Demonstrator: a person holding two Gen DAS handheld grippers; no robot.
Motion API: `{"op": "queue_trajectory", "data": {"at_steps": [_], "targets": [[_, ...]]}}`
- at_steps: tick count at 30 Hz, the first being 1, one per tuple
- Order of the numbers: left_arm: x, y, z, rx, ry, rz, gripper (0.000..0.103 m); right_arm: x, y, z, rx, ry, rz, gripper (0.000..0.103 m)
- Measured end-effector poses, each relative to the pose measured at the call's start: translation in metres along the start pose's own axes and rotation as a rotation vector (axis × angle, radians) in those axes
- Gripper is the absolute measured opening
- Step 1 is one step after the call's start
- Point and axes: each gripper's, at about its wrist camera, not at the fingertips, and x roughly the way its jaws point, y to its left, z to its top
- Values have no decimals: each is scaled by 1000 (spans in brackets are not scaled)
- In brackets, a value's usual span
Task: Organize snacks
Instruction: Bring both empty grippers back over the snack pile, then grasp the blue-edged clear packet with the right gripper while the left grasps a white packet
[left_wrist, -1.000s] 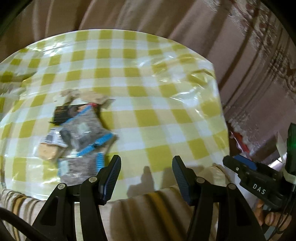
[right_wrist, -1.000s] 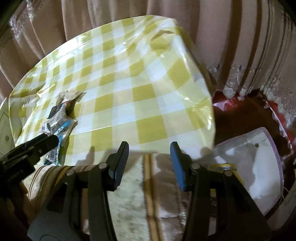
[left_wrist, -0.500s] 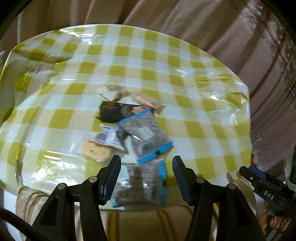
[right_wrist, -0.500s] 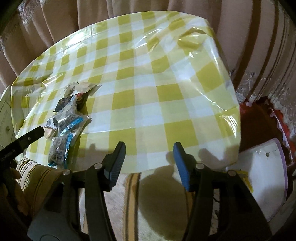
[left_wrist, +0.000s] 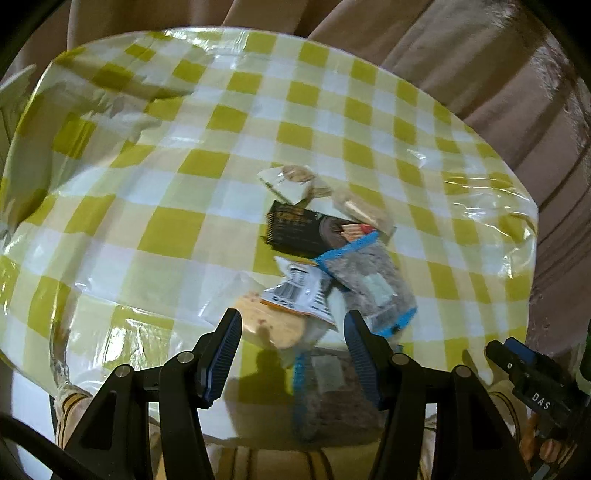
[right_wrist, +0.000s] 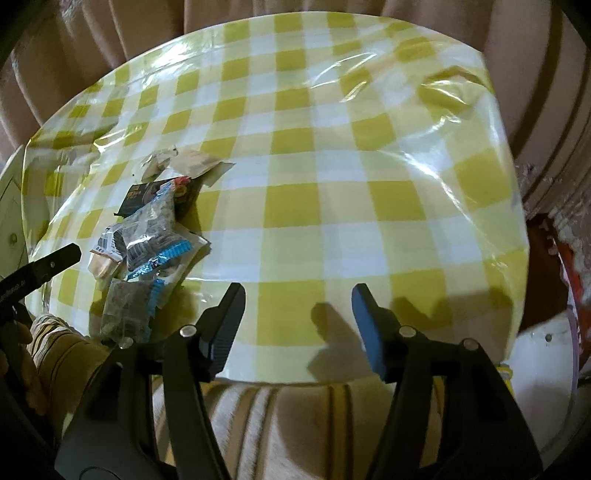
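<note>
A: Where do the snacks sit?

B: In a loose pile (left_wrist: 332, 258) on the desk (left_wrist: 170, 229), which wears a yellow-and-white checked cover under clear plastic. In the right wrist view the pile (right_wrist: 147, 236) lies at the desk's left, close to the near edge.

A: Any container holding them?

B: None that I can see; the packets lie bare on the cover, overlapping one another.

A: What is in the pile?

B: A black packet (left_wrist: 306, 230) with its long axis across the view, two clear packets with blue edges, one (left_wrist: 369, 280) slanting from far left to near right over the black one, the other (left_wrist: 328, 391) at the near edge with its long side running near to far. A round cracker in clear wrap (left_wrist: 273, 325) lies left of them, and pale wrappers (left_wrist: 295, 181) at the far end.

A: And the tools?

B: The left tool (left_wrist: 291, 343) hangs over the near end of the pile, its jaws spread with packets showing in the gap, pinching nothing. The right tool (right_wrist: 297, 317) is over bare cover to the right of the pile, its jaws opening, nothing between them.
</note>
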Motion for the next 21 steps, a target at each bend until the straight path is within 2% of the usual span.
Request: {"op": "queue_trajectory", "data": {"at_steps": [8,15,20,21], "targets": [[28,1,15,21,54,19,59,16,34,15,-71,15,50,73],[55,-9,26,86,103,44,59,31,74,28,-156,23,100,81],[67,-11,32,107,111,55,58,44,95,35,-191,39,123,82],[70,-10,33,109,115,58,55,46,99,36,-198,41,125,82]]}}
